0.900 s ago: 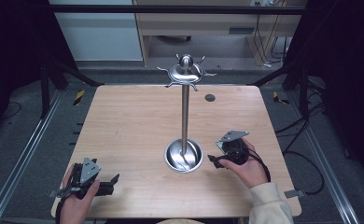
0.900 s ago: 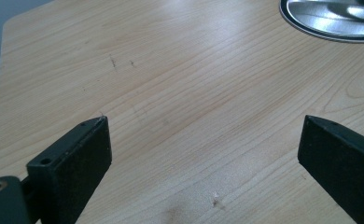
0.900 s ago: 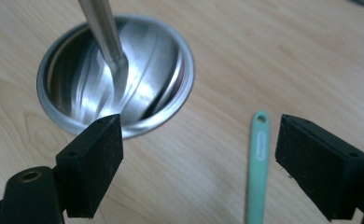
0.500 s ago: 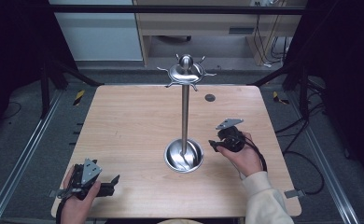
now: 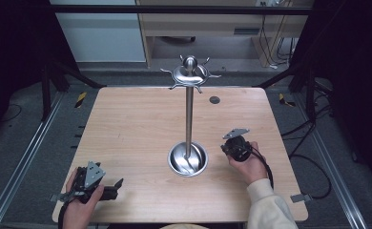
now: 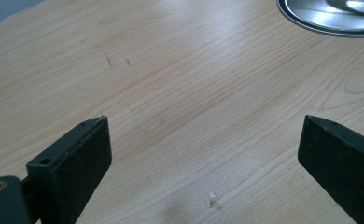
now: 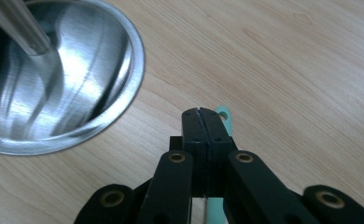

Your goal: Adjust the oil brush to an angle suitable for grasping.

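my right gripper (image 5: pixel 232 149) sat just right of the steel stand's dish base (image 5: pixel 188 159), jaws pressed fully together with nothing pinched between them; a pale green strip (image 7: pixel 223 115) peeked out beneath their tips on the wooden table (image 5: pixel 141 124). my left gripper (image 5: pixel 108 190) rested at the near left corner, well apart from the stand, jaws spread wide over bare wood.

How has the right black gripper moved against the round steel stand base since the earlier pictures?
Yes. The right gripper has moved away from the person, up the high view, beside the stand base.
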`<state>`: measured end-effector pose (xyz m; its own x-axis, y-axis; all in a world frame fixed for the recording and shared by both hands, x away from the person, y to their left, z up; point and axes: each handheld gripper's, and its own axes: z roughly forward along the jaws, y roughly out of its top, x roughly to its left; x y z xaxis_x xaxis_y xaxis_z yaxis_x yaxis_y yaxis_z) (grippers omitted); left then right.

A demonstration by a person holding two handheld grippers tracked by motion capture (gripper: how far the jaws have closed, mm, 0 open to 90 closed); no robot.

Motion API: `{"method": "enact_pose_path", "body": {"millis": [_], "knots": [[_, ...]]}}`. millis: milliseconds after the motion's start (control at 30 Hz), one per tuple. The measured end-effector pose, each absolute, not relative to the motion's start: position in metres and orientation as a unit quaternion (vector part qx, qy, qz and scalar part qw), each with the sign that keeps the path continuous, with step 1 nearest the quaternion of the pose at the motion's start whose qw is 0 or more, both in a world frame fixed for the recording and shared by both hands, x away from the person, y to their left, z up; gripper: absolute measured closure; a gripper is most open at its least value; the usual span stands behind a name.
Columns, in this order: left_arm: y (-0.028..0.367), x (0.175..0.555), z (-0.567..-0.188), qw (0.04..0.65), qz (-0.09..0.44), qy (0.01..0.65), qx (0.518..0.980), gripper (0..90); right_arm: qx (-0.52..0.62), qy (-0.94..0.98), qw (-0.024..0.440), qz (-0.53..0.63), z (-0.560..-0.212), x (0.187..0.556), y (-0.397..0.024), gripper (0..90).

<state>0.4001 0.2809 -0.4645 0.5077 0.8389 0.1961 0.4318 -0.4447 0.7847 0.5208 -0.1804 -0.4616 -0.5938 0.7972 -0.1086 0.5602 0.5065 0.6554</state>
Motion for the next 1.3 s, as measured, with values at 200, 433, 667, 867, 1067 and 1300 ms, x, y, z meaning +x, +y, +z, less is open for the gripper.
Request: {"method": "enact_pose_path", "body": {"millis": [200,433,667,867,1067,1300], "knots": [[0.281,0.4,-0.465,0.343,0.294,0.398,0.799,2.3,0.409,0.848,0.191,0.278,-0.471,0.526,-0.182,90.0],[0.28,0.4,-0.465,0.342,0.294,0.397,0.799,2.3,0.414,0.853,0.183,0.258,-0.477,0.528,-0.181,90.0],[0.28,0.4,-0.465,0.341,0.294,0.397,0.8,2.3,0.415,0.858,0.179,0.243,-0.482,0.53,-0.181,90.0],[0.28,0.4,-0.465,0.342,0.294,0.397,0.8,2.3,0.435,0.849,0.193,0.229,-0.481,0.532,-0.185,90.0],[0.28,0.4,-0.465,0.341,0.294,0.396,0.8,2.3,0.456,0.837,0.189,0.234,-0.475,0.531,-0.192,88.7],[0.281,0.4,-0.465,0.342,0.295,0.396,0.799,2.3,0.492,0.815,0.165,0.257,-0.445,0.515,-0.209,74.6]]}}
